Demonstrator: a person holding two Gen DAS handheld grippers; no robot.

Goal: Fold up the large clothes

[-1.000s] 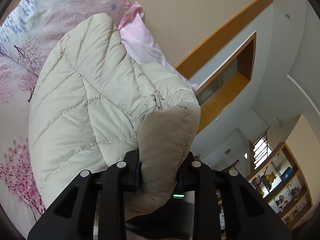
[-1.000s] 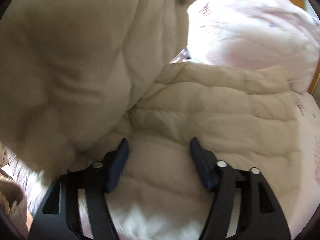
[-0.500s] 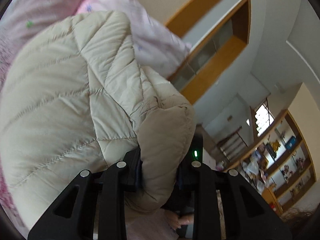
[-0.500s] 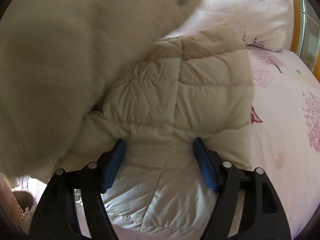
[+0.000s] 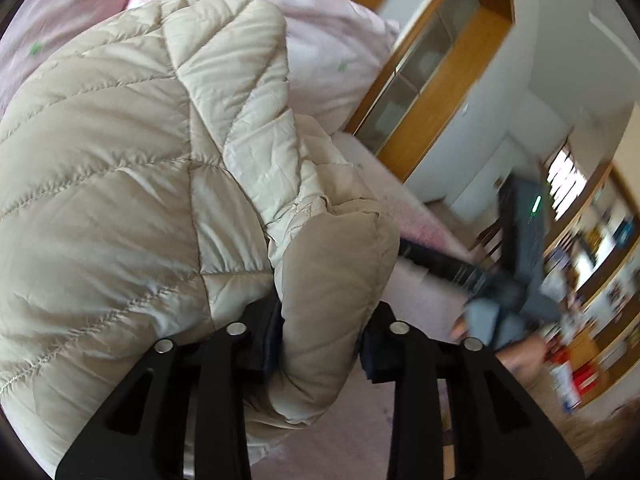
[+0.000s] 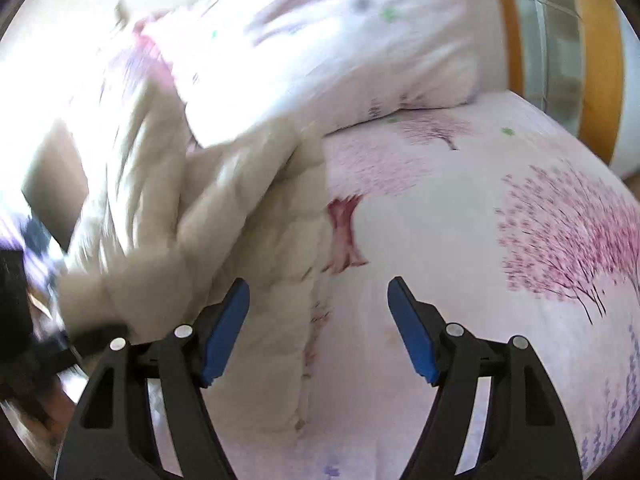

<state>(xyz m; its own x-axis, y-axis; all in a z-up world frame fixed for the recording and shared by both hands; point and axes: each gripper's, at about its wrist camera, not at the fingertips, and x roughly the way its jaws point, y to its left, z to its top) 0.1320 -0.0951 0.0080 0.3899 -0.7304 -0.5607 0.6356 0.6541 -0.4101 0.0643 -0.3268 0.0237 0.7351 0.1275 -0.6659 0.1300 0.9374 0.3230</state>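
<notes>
Left wrist view: the left gripper (image 5: 322, 330) has a thick padded fold of the beige quilted down jacket (image 5: 120, 184) between its two black fingers. The jaws are opening, yet both pads are against the fold on either side. The jacket bulks up and to the left of the fingers and fills most of the frame. Behind it lies a pale pink floral pillow (image 5: 332, 40). To the right, blurred, the right gripper (image 5: 516, 248) appears from outside, with a person's hand (image 5: 516, 344) below it. A wooden-framed glazed partition (image 5: 436, 76) runs along the background.

Right wrist view: the right gripper (image 6: 318, 328) has its blue-padded fingers (image 6: 226, 328) wide apart with nothing clamped. Between them lies the jacket's right edge and the pink bed sheet printed with blossom trees (image 6: 500, 220). The jacket (image 6: 208, 220) lies bunched on the sheet, left of centre, motion-blurred. The pillow (image 6: 340, 48) rests at the head of the bed, just behind the jacket.
</notes>
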